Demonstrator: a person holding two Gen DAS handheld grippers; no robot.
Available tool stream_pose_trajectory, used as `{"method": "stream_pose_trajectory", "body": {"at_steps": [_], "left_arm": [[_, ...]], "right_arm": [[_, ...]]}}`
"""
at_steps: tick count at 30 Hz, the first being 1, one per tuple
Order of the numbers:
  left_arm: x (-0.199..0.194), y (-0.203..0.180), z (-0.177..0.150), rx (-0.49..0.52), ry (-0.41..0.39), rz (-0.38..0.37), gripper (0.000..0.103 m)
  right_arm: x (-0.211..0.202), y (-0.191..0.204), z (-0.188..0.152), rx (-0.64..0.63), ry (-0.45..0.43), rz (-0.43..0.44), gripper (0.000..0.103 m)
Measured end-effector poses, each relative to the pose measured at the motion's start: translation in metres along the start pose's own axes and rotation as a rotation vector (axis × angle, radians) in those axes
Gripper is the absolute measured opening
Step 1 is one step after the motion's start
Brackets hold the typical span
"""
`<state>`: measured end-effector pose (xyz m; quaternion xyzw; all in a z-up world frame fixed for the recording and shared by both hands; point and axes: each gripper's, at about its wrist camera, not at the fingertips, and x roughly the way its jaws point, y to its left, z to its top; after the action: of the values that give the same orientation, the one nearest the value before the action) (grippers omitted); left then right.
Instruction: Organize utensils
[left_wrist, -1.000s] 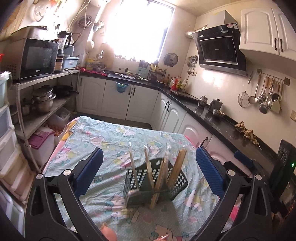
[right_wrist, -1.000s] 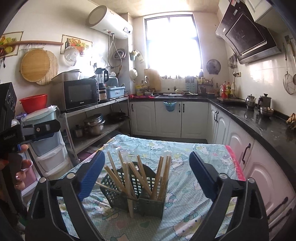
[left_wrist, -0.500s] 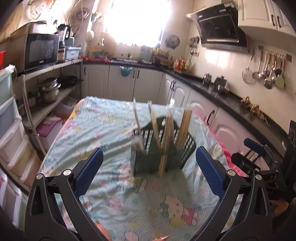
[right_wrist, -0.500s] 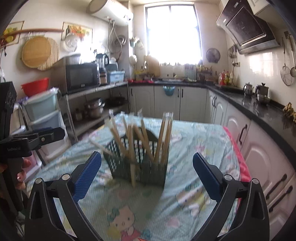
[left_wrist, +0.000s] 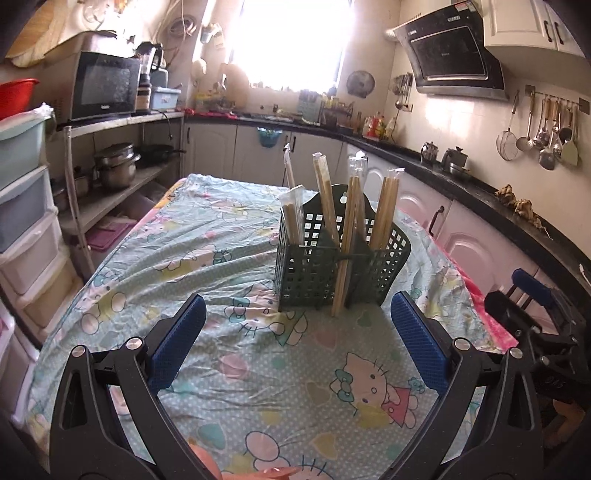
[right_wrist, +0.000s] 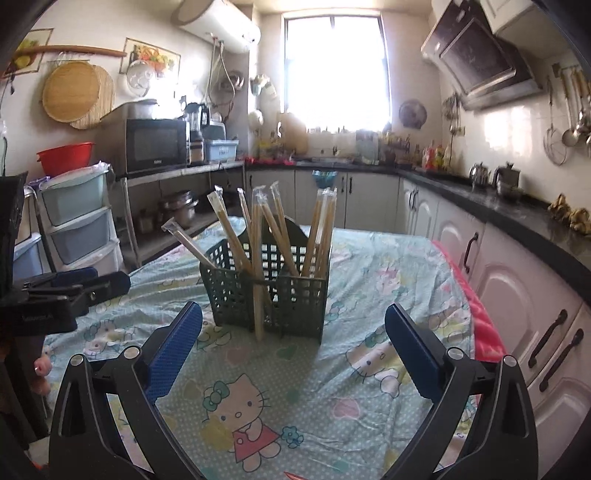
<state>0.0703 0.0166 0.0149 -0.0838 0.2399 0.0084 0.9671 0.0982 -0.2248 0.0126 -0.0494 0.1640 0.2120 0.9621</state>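
Both wide, empty claws (left_wrist: 294, 334) (right_wrist: 293, 334) have come nearer the chopstick basket (left_wrist: 317, 273).

Dark green perforated utensil basket (left_wrist: 332, 266), upright, just ahead of and between the left gripper (left_wrist: 299, 343) fingers. Plastic-wrapped bamboo chopsticks (right_wrist: 258, 258) standing in its compartments, leaning variously; one pair protruding below the front wall.
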Motion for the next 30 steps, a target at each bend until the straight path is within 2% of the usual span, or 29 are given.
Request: {"method": "stream_pose_trajectory", "body": {"at_steps": [5,16,30], "left_arm": [[-0.006,-0.003,-0.016,0.009,-0.058,0.014,0.092],[-0.013,-0.009,-0.032,0.016,-0.117,0.007,0.092],[-0.017,-0.008,-0.033,0.007,-0.133,0.002,0.092]], "right_arm": [[-0.012,0.004,-0.016,-0.026,-0.079,-0.035,0.096],[-0.032,0.008,-0.030,0.001,-0.230,-0.104,0.097],[-0.029,0.005,-0.035,0.024,-0.216,-0.108,0.097]]}}
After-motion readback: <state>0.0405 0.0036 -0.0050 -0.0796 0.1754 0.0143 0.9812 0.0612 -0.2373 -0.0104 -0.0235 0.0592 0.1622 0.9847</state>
